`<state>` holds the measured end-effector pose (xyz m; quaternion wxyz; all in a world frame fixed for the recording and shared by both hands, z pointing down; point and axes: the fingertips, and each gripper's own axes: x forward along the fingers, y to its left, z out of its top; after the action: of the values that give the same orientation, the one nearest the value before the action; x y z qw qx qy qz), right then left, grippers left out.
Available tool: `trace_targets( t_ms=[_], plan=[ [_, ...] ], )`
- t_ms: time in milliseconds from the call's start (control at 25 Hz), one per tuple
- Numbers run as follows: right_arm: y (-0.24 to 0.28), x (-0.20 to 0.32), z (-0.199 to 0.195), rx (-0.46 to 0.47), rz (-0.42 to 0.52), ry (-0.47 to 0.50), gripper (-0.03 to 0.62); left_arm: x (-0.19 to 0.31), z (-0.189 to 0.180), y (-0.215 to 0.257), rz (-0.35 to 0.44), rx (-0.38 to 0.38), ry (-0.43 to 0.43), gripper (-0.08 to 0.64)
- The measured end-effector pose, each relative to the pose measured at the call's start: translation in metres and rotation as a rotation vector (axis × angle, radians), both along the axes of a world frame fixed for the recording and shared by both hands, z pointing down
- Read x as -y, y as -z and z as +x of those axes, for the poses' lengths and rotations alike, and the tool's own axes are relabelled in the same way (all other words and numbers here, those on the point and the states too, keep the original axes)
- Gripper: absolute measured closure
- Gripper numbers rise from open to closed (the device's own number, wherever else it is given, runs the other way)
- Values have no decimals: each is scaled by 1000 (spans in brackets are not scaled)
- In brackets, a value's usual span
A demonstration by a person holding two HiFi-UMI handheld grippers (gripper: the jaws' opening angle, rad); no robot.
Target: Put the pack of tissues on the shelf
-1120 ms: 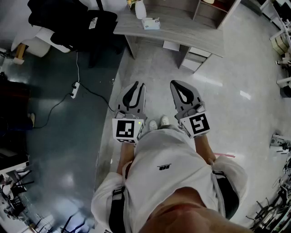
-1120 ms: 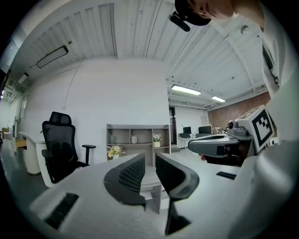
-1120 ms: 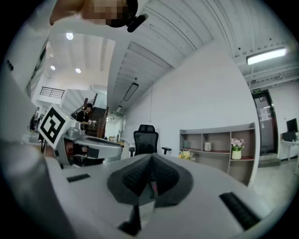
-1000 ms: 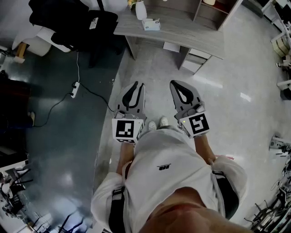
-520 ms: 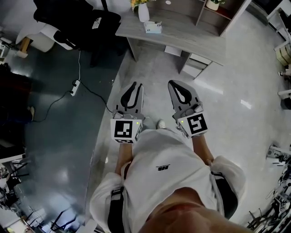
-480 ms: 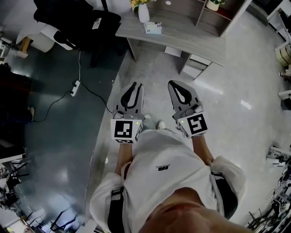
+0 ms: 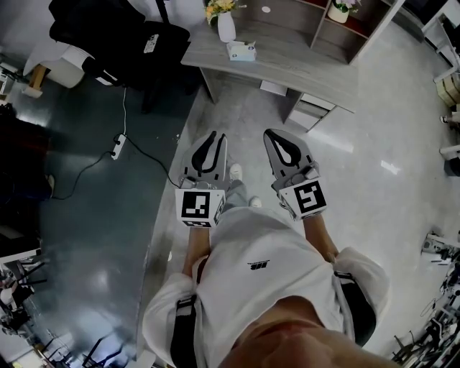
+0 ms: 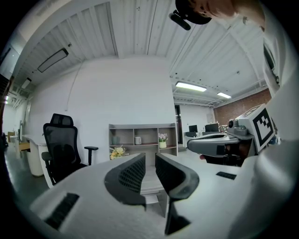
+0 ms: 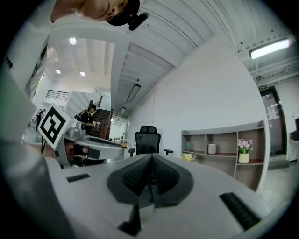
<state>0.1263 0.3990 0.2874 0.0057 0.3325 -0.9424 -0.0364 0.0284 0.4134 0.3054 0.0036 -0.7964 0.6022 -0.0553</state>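
Observation:
The pack of tissues (image 7: 241,50) is a pale box on the grey desk (image 7: 287,57) at the top of the head view, next to a white vase of flowers (image 7: 226,25). The open-front shelf (image 7: 343,20) stands at the desk's far right end. Both grippers are held side by side at waist height, well short of the desk. My left gripper (image 7: 217,134) (image 8: 150,156) has a narrow gap between its jaws and holds nothing. My right gripper (image 7: 275,134) (image 9: 151,156) is shut and empty. The tissues are hidden behind the jaws in both gripper views.
A black office chair (image 7: 115,29) stands left of the desk, and a cable with a power strip (image 7: 118,140) lies on the dark floor. Drawers (image 7: 309,111) sit under the desk. The shelf (image 8: 140,137) (image 9: 224,140) holds a potted flower (image 9: 243,156). A person stands far off (image 9: 91,119).
The desk and shelf have come a little nearer in the head view and a foot has stepped forward. Both grippers keep the same pose and jaw state.

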Motion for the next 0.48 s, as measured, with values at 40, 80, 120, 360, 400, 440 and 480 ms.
trace_targets(
  t_ms=[40,80,120,360,400,440,480],
  plan=[
    [0,5,-3,-1,0,2,566,5,-2,-1,-3,-2,-4,488],
    [-1,9,-6,-3,0,4,566,11,-4,-3,-6,-3,-8,488],
    [-3,14,-9,-7,-1,5,566,17,-6,-5,-10,-3,-10,488],
    [-6,52,-29,-16,-9,-11,566,56,-26,-9,-22,-10,-29,488],
    [-7,59,-32,-18,-10,-14,566,63,-29,-10,-23,-9,-33,488],
    [-7,66,-35,-20,-10,-17,566,70,-33,-10,-24,-9,-36,488],
    [-8,73,-39,-22,-9,-20,566,77,-36,-10,-25,-8,-40,488]
  ],
)
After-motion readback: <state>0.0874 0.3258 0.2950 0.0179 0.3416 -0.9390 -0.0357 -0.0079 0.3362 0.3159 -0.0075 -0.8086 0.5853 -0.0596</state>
